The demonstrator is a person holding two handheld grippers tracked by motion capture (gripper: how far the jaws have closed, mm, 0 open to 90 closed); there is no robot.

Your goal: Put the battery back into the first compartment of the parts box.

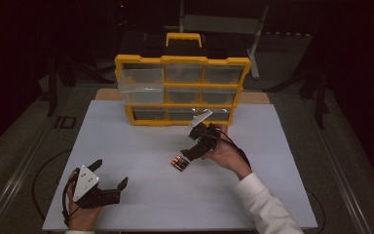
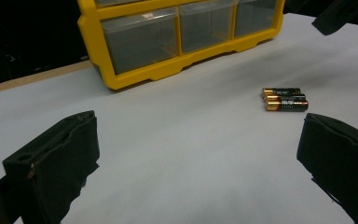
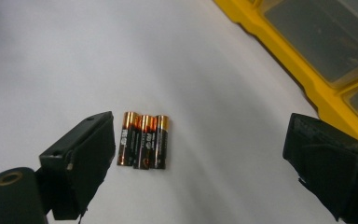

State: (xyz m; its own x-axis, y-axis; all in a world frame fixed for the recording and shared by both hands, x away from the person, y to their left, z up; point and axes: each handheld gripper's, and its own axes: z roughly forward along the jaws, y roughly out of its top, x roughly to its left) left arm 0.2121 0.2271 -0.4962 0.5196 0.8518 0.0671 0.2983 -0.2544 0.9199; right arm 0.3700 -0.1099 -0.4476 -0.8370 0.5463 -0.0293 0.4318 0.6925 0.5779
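Note:
Three black and copper batteries (image 1: pixel 178 163) (image 3: pixel 143 140) (image 2: pixel 284 100) lie side by side on the white table (image 1: pixel 141 146). My right gripper (image 1: pixel 191 147) (image 3: pixel 200 158) hovers just above and beyond them, open, jaws wide apart, the left jaw close beside the batteries. My left gripper (image 1: pixel 111 174) (image 2: pixel 196 158) rests near the table's front left, open and holding nothing, pointed toward the batteries. A yellow organiser (image 1: pixel 182 90) (image 2: pixel 177 42) (image 3: pixel 317 56) with clear drawers stands at the back of the table.
The organiser's top-left drawer (image 1: pixel 140 80) is pulled out a little. A tan board (image 1: pixel 108 93) lies under the white sheet at the back. Dark floor and metal stand legs (image 1: pixel 255 44) surround the table.

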